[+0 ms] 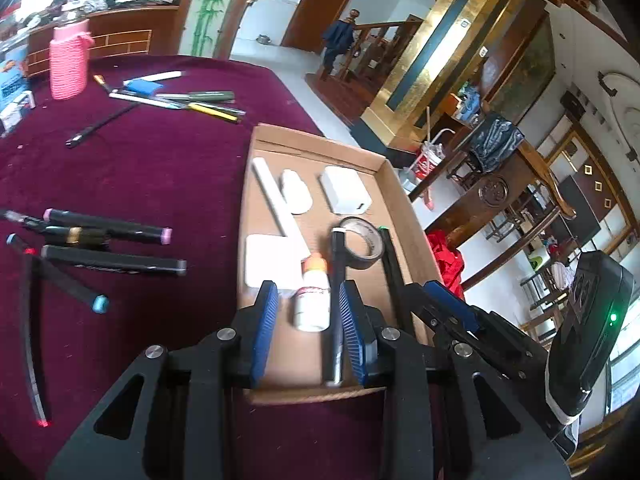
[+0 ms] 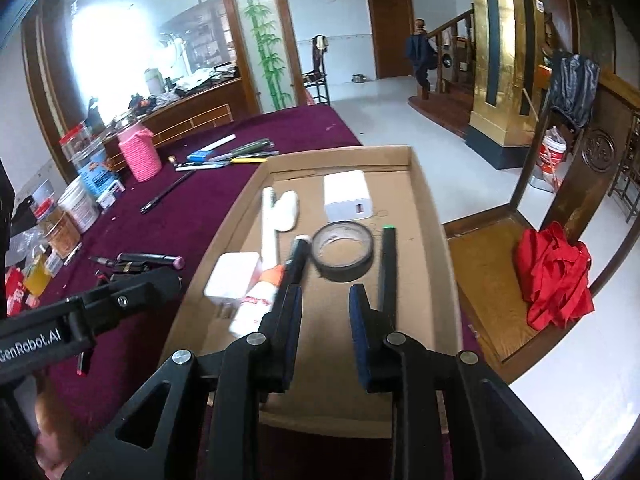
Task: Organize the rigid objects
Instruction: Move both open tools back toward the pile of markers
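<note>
A shallow cardboard tray (image 1: 280, 364) (image 2: 340, 340) lies on the maroon tablecloth. In it are a tape roll (image 1: 360, 262) (image 2: 344, 270), a white charger (image 1: 346, 196) (image 2: 346, 196), a white adapter (image 1: 266, 260), a white bottle (image 1: 312, 300) with an orange cap, a white-capped black marker (image 1: 338, 280) (image 2: 298, 258) and a green-tipped marker (image 1: 390, 256) (image 2: 388, 268). My left gripper (image 1: 307, 288) hovers open over the bottle and the white-capped marker, its pads clear of both. My right gripper (image 2: 326, 292) stands open over bare cardboard, with nothing between its fingers.
Several loose markers (image 1: 114, 264) lie on the cloth left of the tray, and more pens (image 1: 180, 98) near a pink knitted holder (image 1: 69, 64) (image 2: 140, 154). Jars and boxes (image 2: 78, 204) line the far left. Right of the tray the table ends above a chair holding red cloth (image 2: 554, 276).
</note>
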Tool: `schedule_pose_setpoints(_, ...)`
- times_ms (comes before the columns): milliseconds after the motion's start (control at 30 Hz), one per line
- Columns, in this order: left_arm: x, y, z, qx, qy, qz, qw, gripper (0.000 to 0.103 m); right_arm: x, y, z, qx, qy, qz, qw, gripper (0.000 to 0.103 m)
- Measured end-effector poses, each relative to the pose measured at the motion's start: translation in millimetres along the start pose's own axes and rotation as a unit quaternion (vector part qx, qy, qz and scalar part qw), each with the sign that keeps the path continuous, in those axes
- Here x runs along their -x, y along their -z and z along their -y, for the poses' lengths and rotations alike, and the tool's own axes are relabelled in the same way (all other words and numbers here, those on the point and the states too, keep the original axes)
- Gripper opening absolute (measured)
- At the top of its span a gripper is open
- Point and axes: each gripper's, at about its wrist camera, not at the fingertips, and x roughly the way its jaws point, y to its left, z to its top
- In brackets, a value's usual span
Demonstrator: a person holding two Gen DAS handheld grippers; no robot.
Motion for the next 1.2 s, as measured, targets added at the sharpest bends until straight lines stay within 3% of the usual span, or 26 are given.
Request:
schedule_pose_setpoints(167, 25, 7, -16, -0.008, -0.020, 0.007, 0.9998, 0.029, 6, 6, -17, 0.021, -0.017, 0.002, 1.000, 0.030)
schedule_pose_setpoints(333, 59, 19, -54, -0.010, -0.059, 0.027, 0.9978, 0.029, 9, 12, -32, 0.032, -0.031, 0.002, 0.999, 0.031)
schedule_pose_setpoints(567, 93, 39, -140, 0.052, -0.118, 0.041, 0.9909, 0.036, 0, 21, -53, 0.044, -0.056, -0.014, 0.997, 0.031)
schedule_pose_setpoints(733, 82, 43, -171, 0.084, -0.129, 0.019, 0.9879, 0.036, -7, 29, -71, 0.066, -0.070, -0.024, 0.995, 0.031)
schedule_pose_setpoints(1033, 33, 38, -175, 0.072, -0.171, -0.015, 0.9826, 0.035, -12, 36, -73, 0.068, -0.082, -0.038, 0.994, 0.031)
schedule_pose_setpoints(1067, 30, 39, -179, 0.076, -0.171, -0.018, 0.9822, 0.033, -13, 36, -74, 0.069, -0.087, -0.041, 0.993, 0.031)
schedule_pose_setpoints(1133, 33, 41, -184, 0.076, -0.176, -0.014, 0.9813, 0.013, -14, 36, -78, 0.072, -0.101, -0.048, 0.991, 0.031)
schedule_pose_setpoints(1200, 39, 43, -192, 0.083, -0.174, -0.011, 0.9812, 0.012, -16, 36, -88, 0.078, -0.128, -0.060, 0.987, 0.031)
